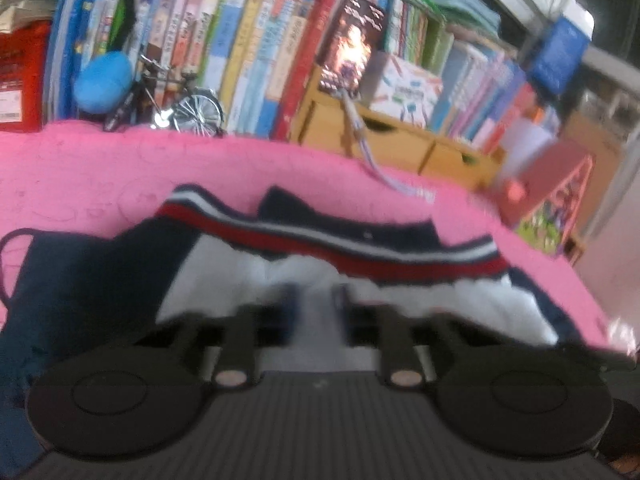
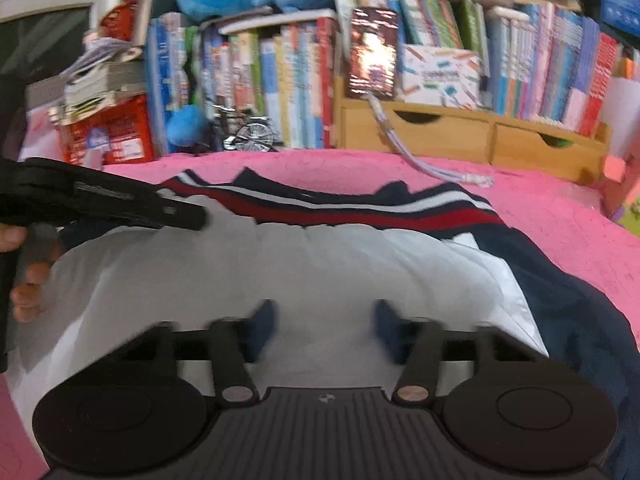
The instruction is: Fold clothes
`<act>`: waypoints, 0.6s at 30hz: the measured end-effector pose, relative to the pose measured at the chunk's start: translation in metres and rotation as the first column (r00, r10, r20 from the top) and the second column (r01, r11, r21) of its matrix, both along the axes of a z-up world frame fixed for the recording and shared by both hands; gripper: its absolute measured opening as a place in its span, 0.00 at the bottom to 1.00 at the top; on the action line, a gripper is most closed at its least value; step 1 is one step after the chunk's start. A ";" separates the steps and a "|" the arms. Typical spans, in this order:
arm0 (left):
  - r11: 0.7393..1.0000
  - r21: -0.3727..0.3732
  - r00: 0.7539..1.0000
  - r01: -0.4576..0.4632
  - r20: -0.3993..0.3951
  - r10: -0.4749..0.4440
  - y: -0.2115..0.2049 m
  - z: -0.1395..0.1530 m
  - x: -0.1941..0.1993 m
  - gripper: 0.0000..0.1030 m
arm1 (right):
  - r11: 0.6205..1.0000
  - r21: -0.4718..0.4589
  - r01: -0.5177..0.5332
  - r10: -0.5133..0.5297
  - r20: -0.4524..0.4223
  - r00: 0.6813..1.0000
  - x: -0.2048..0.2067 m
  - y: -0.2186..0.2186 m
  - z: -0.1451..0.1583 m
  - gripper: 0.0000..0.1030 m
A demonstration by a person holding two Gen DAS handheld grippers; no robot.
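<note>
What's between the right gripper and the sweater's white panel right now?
Nothing visible. The right gripper sits directly over the sweater, with white fabric showing between its open fingers. The left gripper is off to one side, out of the path.

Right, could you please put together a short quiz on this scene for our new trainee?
1. Multiple choice: the garment lies on a cover that is A) pink, B) green, C) grey.
2. True or false: the toy bicycle stands on top of the wooden drawers.
3. Short answer: which colours make up the garment's striped band?

Key
1. A.
2. False: it stands in front of the books, to the left of the drawers.
3. Navy, white and red.
</note>
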State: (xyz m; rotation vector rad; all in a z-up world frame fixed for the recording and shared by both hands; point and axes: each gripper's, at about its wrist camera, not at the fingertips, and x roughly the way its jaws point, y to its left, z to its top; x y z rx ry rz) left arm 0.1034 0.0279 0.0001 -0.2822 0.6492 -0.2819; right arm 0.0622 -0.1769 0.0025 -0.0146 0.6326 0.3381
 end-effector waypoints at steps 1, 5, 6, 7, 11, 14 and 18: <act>1.000 0.002 1.000 0.005 0.014 -0.005 0.000 0.003 -0.002 0.07 | 1.000 0.017 0.004 -0.004 -0.010 1.000 0.002 -0.001 0.001 0.20; 0.999 0.034 0.998 0.020 0.050 -0.022 -0.010 0.013 -0.009 0.03 | 1.000 0.017 -0.007 0.008 -0.010 1.000 0.010 0.006 0.005 0.06; 0.999 0.034 0.998 0.021 0.062 -0.023 -0.012 0.015 -0.010 0.03 | 1.000 0.001 -0.012 0.012 -0.002 1.000 0.010 0.011 0.006 0.06; 0.999 0.050 0.996 0.018 0.082 -0.022 -0.015 0.017 -0.012 0.03 | 1.000 -0.007 -0.021 0.021 0.003 1.000 0.012 0.015 0.006 0.06; 0.983 0.185 0.995 0.022 0.092 -0.039 -0.029 0.006 -0.011 0.03 | 0.997 -0.040 -0.063 0.063 0.002 0.998 0.020 0.033 0.004 0.06; 0.952 0.303 0.996 0.048 0.057 -0.068 -0.032 -0.015 -0.005 0.03 | 0.988 -0.132 -0.086 0.085 -0.010 0.996 0.028 0.045 -0.008 0.04; 0.952 0.285 0.988 0.108 0.079 -0.135 -0.017 -0.021 -0.009 0.03 | 0.950 -0.303 -0.082 0.102 0.052 0.993 0.026 0.040 -0.014 0.00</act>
